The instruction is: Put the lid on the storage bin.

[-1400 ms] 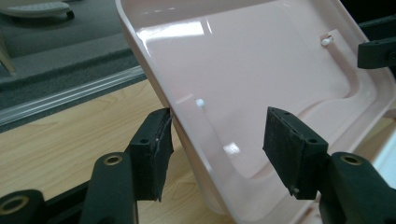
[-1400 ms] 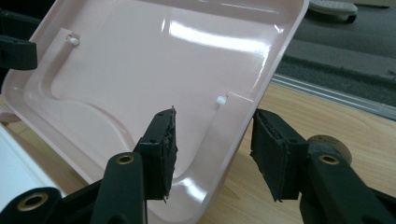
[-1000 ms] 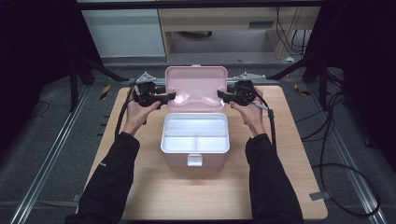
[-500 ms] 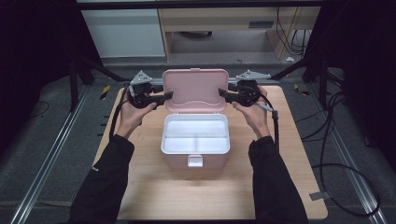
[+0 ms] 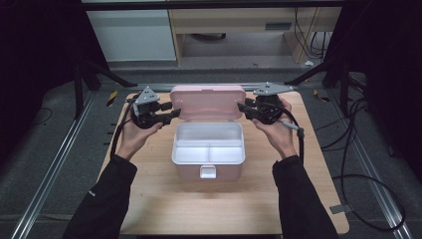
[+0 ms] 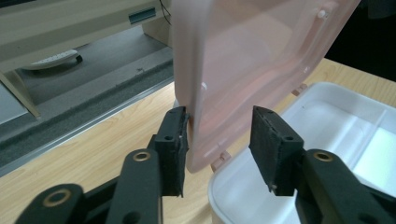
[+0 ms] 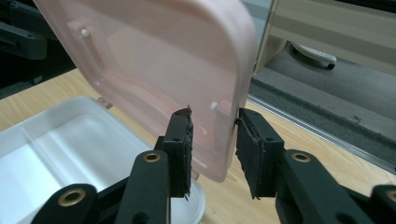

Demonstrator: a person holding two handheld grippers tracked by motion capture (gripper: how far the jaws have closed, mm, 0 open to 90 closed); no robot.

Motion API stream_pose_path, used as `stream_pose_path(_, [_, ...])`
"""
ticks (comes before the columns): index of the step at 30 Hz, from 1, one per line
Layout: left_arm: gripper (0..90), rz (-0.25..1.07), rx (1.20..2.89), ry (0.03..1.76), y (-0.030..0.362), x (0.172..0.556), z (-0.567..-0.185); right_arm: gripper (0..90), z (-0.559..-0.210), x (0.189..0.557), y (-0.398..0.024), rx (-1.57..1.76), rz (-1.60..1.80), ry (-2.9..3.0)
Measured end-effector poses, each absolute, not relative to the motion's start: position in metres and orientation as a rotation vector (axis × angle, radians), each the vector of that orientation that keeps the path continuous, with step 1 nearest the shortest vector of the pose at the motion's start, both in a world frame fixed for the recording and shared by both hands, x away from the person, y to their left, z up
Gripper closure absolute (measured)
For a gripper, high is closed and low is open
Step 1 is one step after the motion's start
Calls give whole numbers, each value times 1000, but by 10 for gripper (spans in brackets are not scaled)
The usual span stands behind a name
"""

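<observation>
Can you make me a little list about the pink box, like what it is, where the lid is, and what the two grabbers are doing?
Thing: pink box with a white inside, split into compartments
Lid: pink lid stands up at the back, open
Where: wooden table
Left gripper: jaws closing around the lid's side edge; one pad touches, the other is apart
Right gripper: jaws closing around the lid's other side edge, not yet pressing
Inside the box: looks empty
</observation>
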State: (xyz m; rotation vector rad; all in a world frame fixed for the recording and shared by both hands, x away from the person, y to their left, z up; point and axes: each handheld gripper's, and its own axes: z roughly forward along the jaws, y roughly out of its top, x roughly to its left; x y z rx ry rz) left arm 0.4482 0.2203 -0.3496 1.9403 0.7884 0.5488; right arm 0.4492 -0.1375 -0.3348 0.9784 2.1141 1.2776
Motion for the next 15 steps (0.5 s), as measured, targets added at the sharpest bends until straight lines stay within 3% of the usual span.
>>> stream_pose_path(8, [692,544,1967,781,225,425,-353,781,-340,427,-144,961,1287,2138])
stream_pose_path(15, [725,535,1981,778,228,402,-359,793,-350,405,-147,929,1262,2180])
